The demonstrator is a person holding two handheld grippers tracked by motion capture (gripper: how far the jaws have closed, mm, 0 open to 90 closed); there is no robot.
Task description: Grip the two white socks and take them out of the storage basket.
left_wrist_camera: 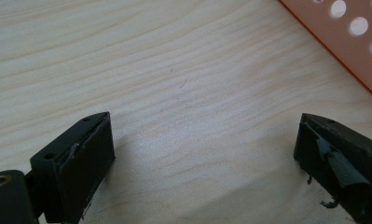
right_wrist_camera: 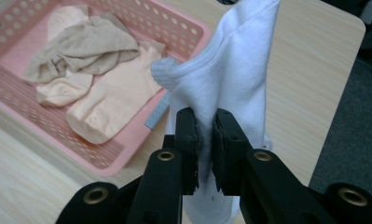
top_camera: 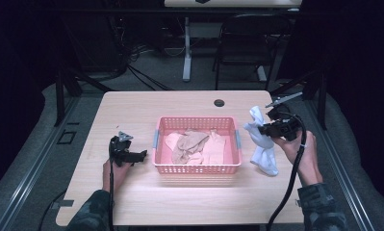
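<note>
Already three parts done, by the look. Left gripper (top_camera: 142, 155) rested wide open on the pale wooden table (top_camera: 132, 108), holding nothing. Pink perforated plastic basket (top_camera: 197, 168) held beige and peach socks (top_camera: 195, 146). Right gripper (top_camera: 262, 128) was clamped on a white ribbed sock (top_camera: 262, 144), hanging right of the basket; placing it remained.

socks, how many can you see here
4, possibly more hidden. One white cotton sock hangs clamped in the right gripper, right of the pink perforated plastic basket. In the basket lie a tan sock over two peach socks.
</note>
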